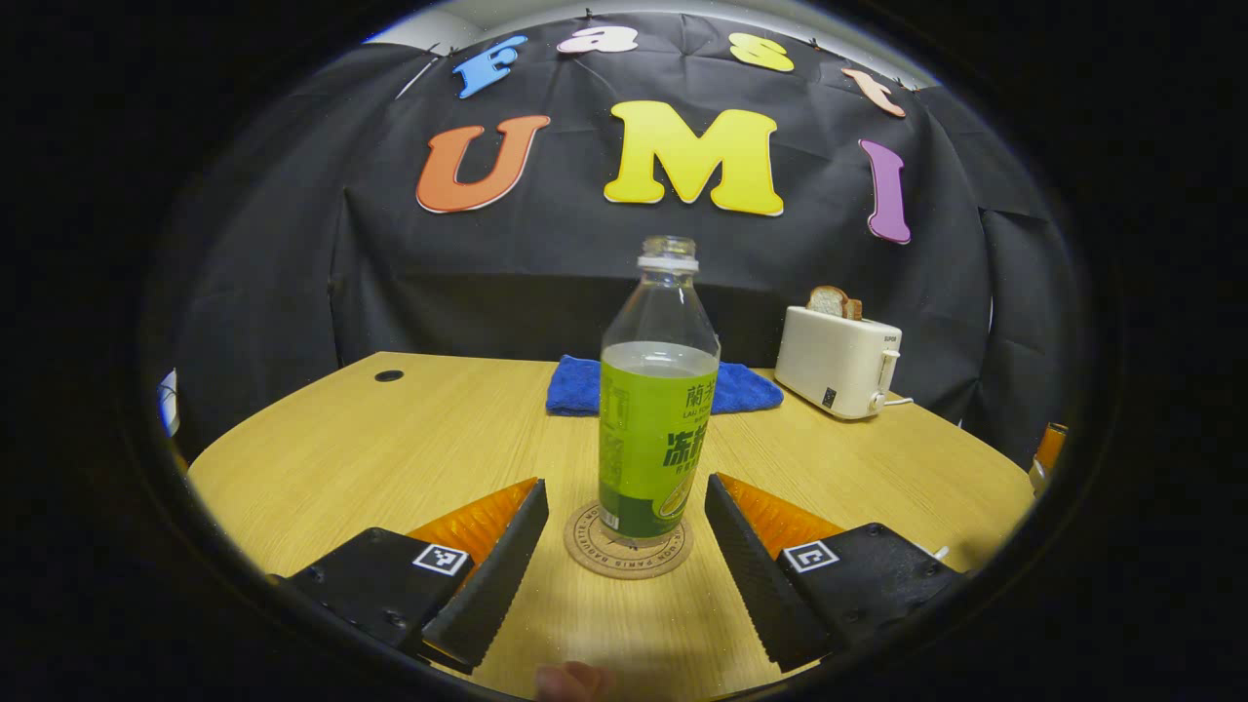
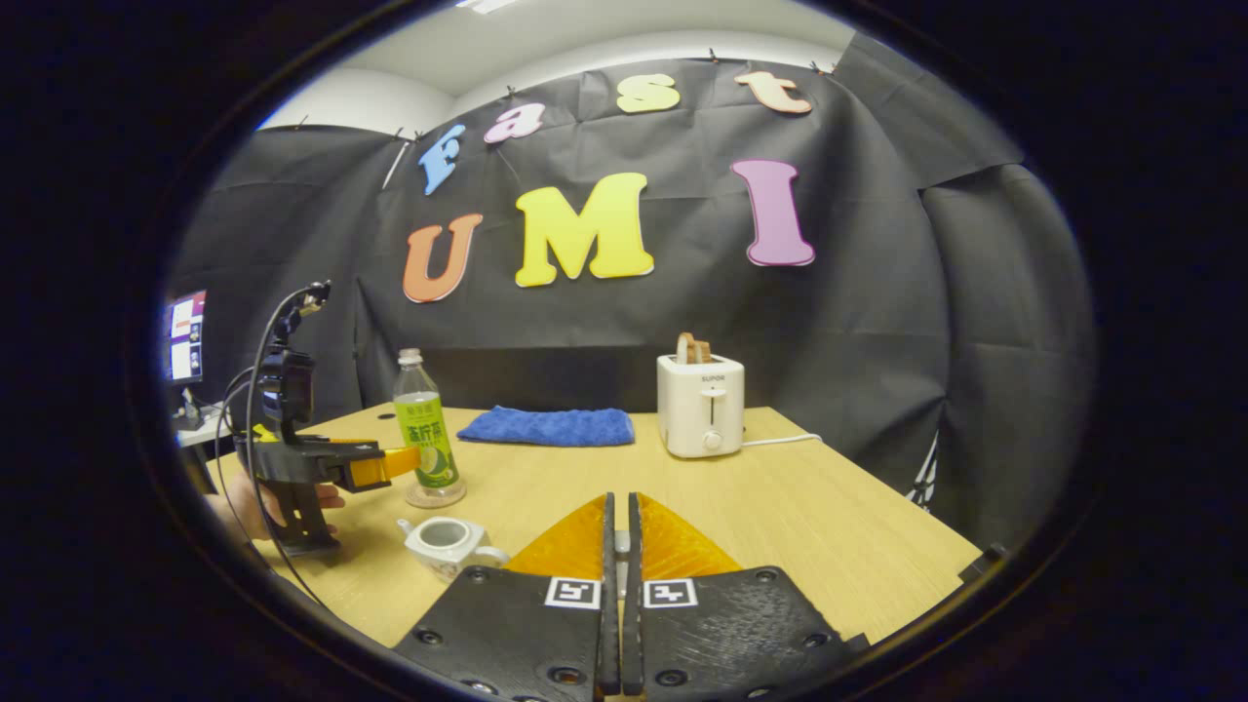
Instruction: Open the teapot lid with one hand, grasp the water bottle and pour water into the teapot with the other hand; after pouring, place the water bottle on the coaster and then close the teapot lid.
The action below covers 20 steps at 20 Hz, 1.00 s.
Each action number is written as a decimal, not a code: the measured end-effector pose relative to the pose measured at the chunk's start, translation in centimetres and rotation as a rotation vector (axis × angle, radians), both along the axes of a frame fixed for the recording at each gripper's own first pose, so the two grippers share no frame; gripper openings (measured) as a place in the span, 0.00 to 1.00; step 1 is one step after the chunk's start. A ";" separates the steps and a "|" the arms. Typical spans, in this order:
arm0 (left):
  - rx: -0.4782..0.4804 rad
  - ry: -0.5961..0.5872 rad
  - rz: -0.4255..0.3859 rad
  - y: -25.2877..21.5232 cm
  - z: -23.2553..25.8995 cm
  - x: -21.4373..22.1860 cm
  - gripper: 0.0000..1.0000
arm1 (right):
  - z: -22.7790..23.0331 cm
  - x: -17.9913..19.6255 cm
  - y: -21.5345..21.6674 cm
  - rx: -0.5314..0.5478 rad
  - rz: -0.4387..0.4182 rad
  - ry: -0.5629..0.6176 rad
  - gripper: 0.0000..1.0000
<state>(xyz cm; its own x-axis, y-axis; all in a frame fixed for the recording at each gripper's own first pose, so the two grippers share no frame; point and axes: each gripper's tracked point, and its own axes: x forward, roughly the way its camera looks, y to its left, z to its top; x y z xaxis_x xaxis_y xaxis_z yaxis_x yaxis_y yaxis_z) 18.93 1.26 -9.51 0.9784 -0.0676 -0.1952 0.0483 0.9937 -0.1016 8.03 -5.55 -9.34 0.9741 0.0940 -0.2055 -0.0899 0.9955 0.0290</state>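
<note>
Bottle [image 1: 655,419] upright on coaster [image 1: 628,556], uncapped, part full; left gripper [image 1: 624,526] jaws spread either side, not touching; cloth [image 1: 585,385] and toaster [image 1: 840,363] behind on desk [image 1: 390,448].

A toaster [image 2: 701,405] holding bread stands beside a blue cloth [image 2: 548,426].

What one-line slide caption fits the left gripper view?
Open left gripper flanks the uncapped water bottle standing upright on its coaster on the wooden table.

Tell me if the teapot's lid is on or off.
Off: the teapot shows an open round mouth beside the right tongs.
</note>
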 end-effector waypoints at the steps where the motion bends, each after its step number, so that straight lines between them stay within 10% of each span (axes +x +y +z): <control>1: 0.001 -0.008 0.011 0.7 0.2 -0.9 1.00 | 0.4 0.0 0.6 -0.003 0.013 -0.009 0.01; 20: 0.102 -0.193 0.222 10.1 4.8 -13.6 1.00 | -2.2 3.8 14.1 -0.050 0.247 -0.004 0.01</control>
